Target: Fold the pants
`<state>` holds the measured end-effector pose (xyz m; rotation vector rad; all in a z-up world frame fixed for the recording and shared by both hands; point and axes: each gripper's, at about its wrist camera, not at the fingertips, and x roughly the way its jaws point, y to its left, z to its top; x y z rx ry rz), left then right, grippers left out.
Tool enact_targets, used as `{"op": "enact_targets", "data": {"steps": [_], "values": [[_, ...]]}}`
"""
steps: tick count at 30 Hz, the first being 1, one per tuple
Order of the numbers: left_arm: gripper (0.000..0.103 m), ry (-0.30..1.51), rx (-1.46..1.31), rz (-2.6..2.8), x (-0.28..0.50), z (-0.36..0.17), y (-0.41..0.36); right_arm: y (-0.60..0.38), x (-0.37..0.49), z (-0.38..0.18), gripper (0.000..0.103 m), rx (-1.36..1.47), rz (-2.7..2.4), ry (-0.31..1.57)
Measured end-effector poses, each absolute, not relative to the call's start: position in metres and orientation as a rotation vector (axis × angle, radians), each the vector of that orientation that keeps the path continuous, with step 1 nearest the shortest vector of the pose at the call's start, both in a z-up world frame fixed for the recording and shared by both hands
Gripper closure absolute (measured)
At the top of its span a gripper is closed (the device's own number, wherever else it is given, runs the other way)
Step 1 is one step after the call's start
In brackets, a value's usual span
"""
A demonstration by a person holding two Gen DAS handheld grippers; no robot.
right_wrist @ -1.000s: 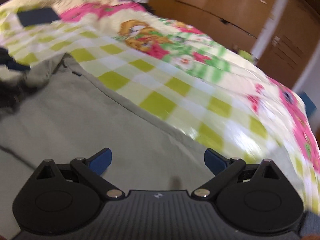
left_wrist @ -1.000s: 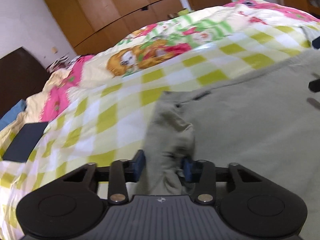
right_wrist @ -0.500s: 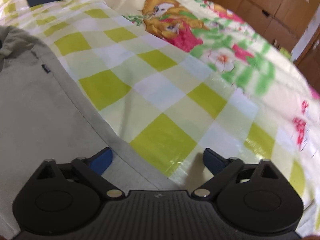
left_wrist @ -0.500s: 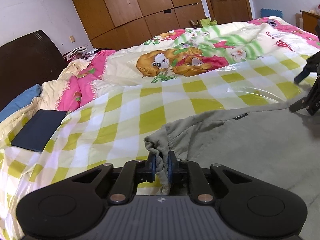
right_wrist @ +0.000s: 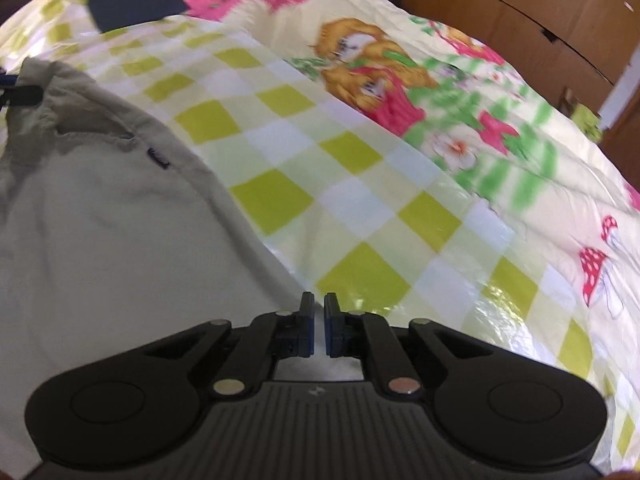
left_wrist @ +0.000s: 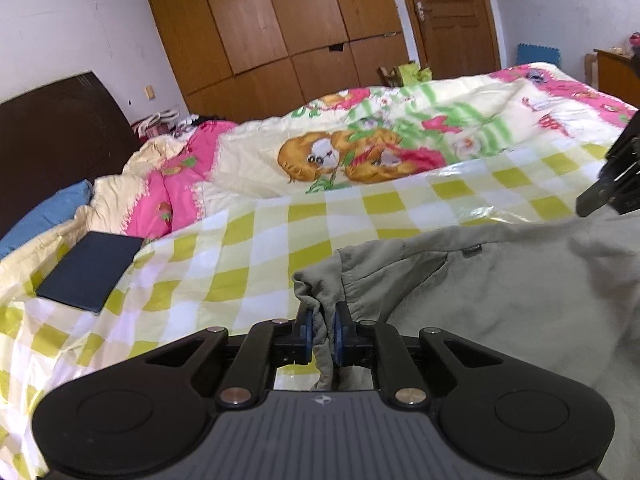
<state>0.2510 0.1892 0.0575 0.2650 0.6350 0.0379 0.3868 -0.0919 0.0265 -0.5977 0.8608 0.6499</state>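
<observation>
Grey-green pants lie spread on a yellow-checked sheet. My left gripper is shut on a bunched corner of the waistband, which hangs lifted off the sheet. In the right wrist view the pants fill the left side, and their long edge runs down to my right gripper. Its jaws are closing to a narrow slit, with pale cloth from that edge between the pads. The right gripper also shows at the right edge of the left wrist view, with the pants rising toward it.
A flat dark blue case lies on the sheet at the left, near a blue pillow. A bunched cartoon quilt runs along the far side of the bed. Beyond it stand a dark headboard and a wooden wardrobe.
The left gripper closed tight on the waistband corner and rose with it. The right gripper went from wide open over the pants to nearly closed at their edge by the checked sheet.
</observation>
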Motion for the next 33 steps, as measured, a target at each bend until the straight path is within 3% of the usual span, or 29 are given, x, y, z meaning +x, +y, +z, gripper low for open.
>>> {"op": "enact_targets", "data": {"steps": [5, 7, 8, 9, 16, 18, 19, 20, 21, 29, 33], "values": [[0.078, 0.617, 0.253, 0.025, 0.225, 0.069, 0.193, -0.087, 0.381, 0.021, 0.094, -0.677, 0.637, 0.828], [0.078, 0.612, 0.233, 0.019, 0.222, 0.071, 0.196, -0.086, 0.387, 0.015, 0.058, -0.675, 0.621, 0.837], [0.078, 0.612, 0.228, 0.019, 0.222, 0.071, 0.197, -0.086, 0.388, 0.012, 0.031, -0.679, 0.636, 0.831], [0.078, 0.614, 0.226, 0.016, 0.222, 0.070, 0.197, -0.083, 0.386, 0.008, 0.023, -0.706, 0.670, 0.823], [0.078, 0.611, 0.231, -0.002, 0.221, 0.069, 0.200, -0.079, 0.395, -0.008, 0.023, -0.804, 0.674, 0.774], [0.078, 0.608, 0.230, -0.004, 0.218, 0.070, 0.200, -0.078, 0.403, -0.011, 0.031, -0.813, 0.672, 0.804], [0.078, 0.609, 0.228, -0.007, 0.218, 0.071, 0.201, -0.076, 0.404, -0.013, 0.042, -0.822, 0.667, 0.825], [0.078, 0.610, 0.227, -0.006, 0.217, 0.071, 0.201, -0.076, 0.405, -0.013, 0.084, -0.824, 0.660, 0.862], [0.078, 0.610, 0.228, 0.000, 0.217, 0.070, 0.202, -0.077, 0.404, -0.010, 0.099, -0.809, 0.648, 0.888], [0.078, 0.562, 0.215, 0.060, 0.217, 0.086, 0.214, -0.096, 0.348, 0.095, 0.102, -0.698, 0.535, 0.742], [0.078, 0.497, 0.202, 0.060, 0.187, 0.105, 0.222, -0.107, 0.274, 0.149, 0.102, -0.656, 0.513, 0.649]]}}
